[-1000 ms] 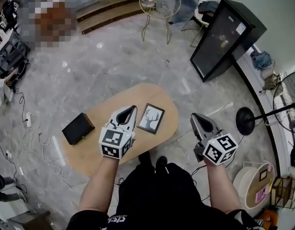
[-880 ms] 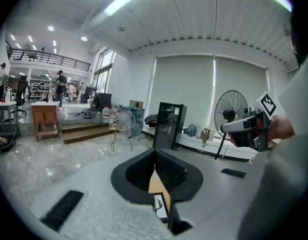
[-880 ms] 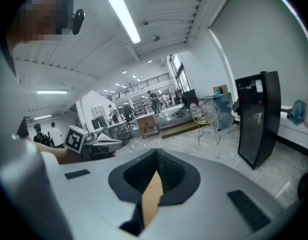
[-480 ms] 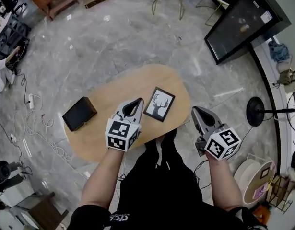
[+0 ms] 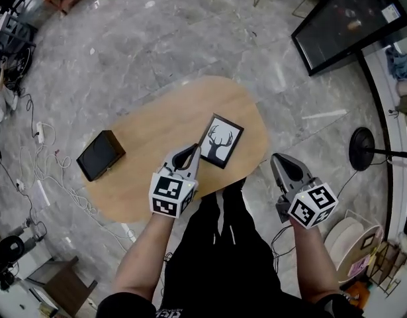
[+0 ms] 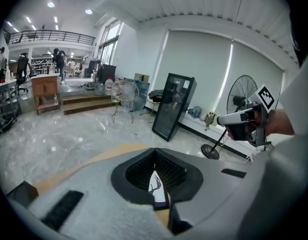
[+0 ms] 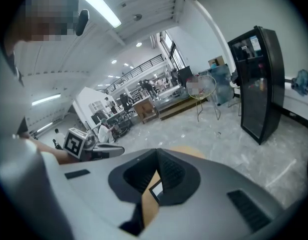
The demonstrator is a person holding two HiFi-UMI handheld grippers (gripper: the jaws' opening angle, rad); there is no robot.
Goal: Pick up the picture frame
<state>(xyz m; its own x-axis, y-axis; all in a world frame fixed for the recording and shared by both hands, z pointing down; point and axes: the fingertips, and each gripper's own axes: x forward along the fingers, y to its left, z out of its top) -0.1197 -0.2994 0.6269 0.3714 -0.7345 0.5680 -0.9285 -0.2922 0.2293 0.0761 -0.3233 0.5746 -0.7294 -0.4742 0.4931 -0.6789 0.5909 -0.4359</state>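
Observation:
The picture frame [image 5: 221, 141], black-edged with a deer drawing on white, lies flat on the oval wooden table [image 5: 150, 128] near its right end. My left gripper [image 5: 190, 152] hovers just left of the frame's near corner, jaws shut and empty. Through the slit between the jaws a strip of the frame [image 6: 155, 186] shows. My right gripper [image 5: 280, 161] hangs off the table's right edge over the floor, jaws shut and empty. In its own view a corner of the frame [image 7: 156, 188] shows on the table.
A black box [image 5: 100, 155] sits at the table's left end. A tall black cabinet [image 5: 349, 18] stands at the far right. A floor fan's base [image 5: 362, 148] and a round stand [image 5: 345, 240] are to the right. Cables [image 5: 38, 177] trail on the marble floor at left.
Both grippers have sunk toward the table and stayed shut. The left one now sits closer beside the frame's near-left corner; the right one stays off the table's right edge.

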